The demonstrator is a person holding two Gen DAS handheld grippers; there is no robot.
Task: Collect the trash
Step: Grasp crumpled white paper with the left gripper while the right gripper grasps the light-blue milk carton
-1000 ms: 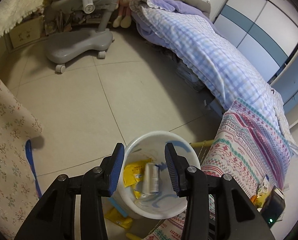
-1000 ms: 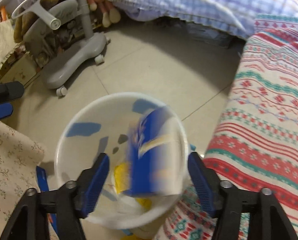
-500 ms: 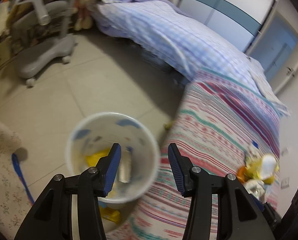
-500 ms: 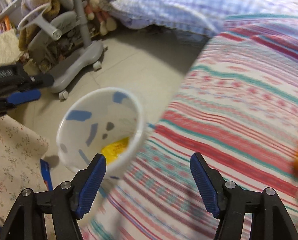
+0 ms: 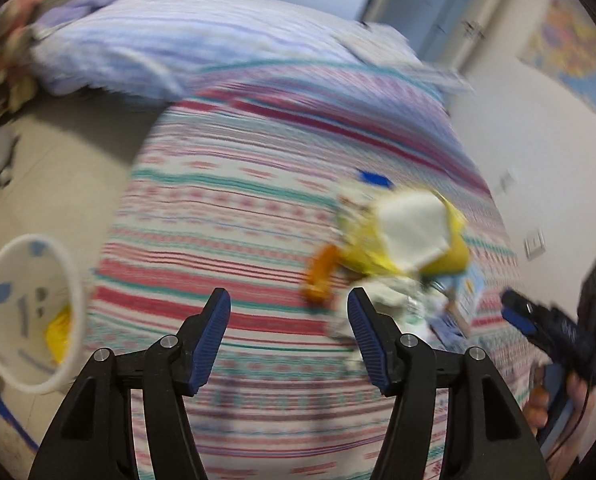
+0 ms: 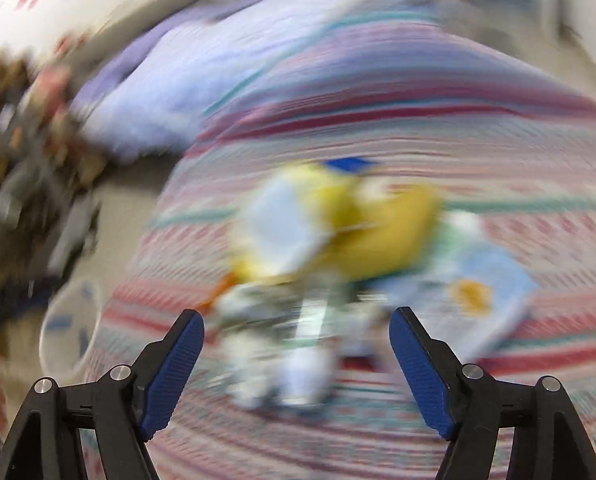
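We have swung from over the white bin (image 5: 30,312) to the striped bedspread (image 5: 258,208), both grippers, left (image 5: 289,336) and right (image 6: 296,372), spread wide and empty, blurred trash pile (image 5: 401,248) just ahead on the bedspread, bin at its left edge on the floor.

The right gripper (image 6: 296,354) hangs with its jaws spread wide and empty over a striped blanket (image 6: 437,120). At twelve o'clock lies a blurred trash pile (image 6: 337,220); at nine o'clock, a white bin (image 6: 72,336) stands beside the blanket's edge.
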